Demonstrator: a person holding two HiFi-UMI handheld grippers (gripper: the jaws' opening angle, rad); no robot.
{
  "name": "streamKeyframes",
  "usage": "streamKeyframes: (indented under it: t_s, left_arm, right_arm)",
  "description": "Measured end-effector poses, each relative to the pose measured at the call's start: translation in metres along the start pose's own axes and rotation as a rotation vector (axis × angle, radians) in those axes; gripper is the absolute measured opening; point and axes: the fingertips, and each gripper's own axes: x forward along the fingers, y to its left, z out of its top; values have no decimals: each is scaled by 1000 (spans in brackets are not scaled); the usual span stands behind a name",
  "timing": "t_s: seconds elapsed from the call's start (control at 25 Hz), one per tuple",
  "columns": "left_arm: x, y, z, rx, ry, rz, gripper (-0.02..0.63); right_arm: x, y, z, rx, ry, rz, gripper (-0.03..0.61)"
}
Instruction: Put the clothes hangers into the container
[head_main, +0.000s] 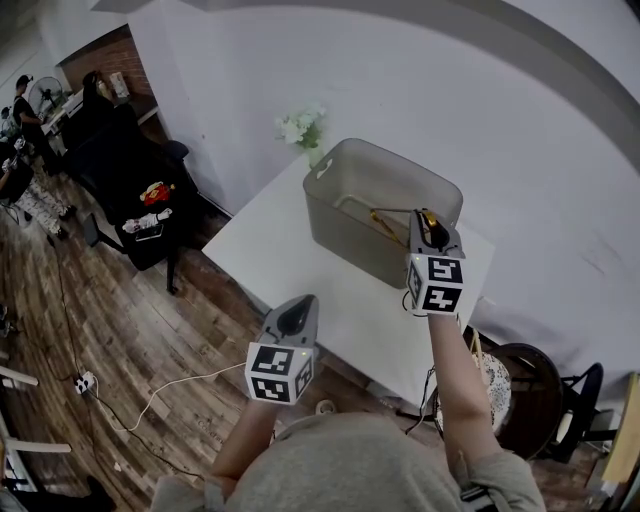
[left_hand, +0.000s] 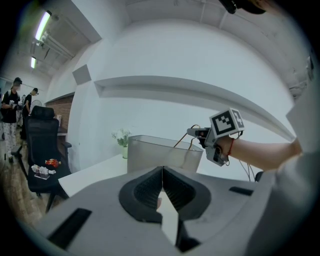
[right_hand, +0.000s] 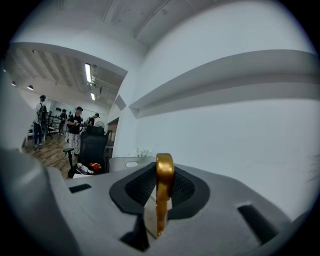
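- Head view: white table (head_main: 290, 262) on a wood floor (head_main: 130, 340), against a white wall.
- Grey see-through container (head_main: 345, 232) stands on the table at about 1 o'clock from the table's middle, open top up.
- Small bunch of white flowers (head_main: 301, 126) stands just beside the container, at its 11 o'clock.
- Right gripper (head_main: 430, 222) hovers over the container's rim at the 4 o'clock side.
- Right gripper view: jaws clamped on the gold hook of a clothes hanger (right_hand: 164, 181), with the hook upright between the pads.
- Left gripper view: thin gold wire runs from the right gripper down behind the container's wall, so the hanger's body hangs inside the container. Whether it touches the bottom, I cannot tell.
- Left gripper (head_main: 296, 316) sits at 7 o'clock from the container, over the table's near edge, well apart from the right gripper.
- Left gripper view: jaws pressed together, nothing between them.
- Black office chair (head_main: 120, 150) with small items on its seat stands on the floor at 9 o'clock from the table.
- People stand in the far room at 10 o'clock.
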Motion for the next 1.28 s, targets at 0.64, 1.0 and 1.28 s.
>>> streamKeyframes:
  t_s: [0.64, 1.0, 1.28]
  left_arm:
    - [-9, -6, -6, -7, 5, -7, 9]
    - [-14, -22, -10, 0, 8, -19, 9]
    - [-33, -40, -10, 10, -3, -6, 9]
  right_arm:
    - [-19, -1, -43, 20, 107, -49, 64]
    - [-37, -9, -57, 37, 130, -65, 66]
    - [-60, -11, -61, 50, 141, -51, 97]
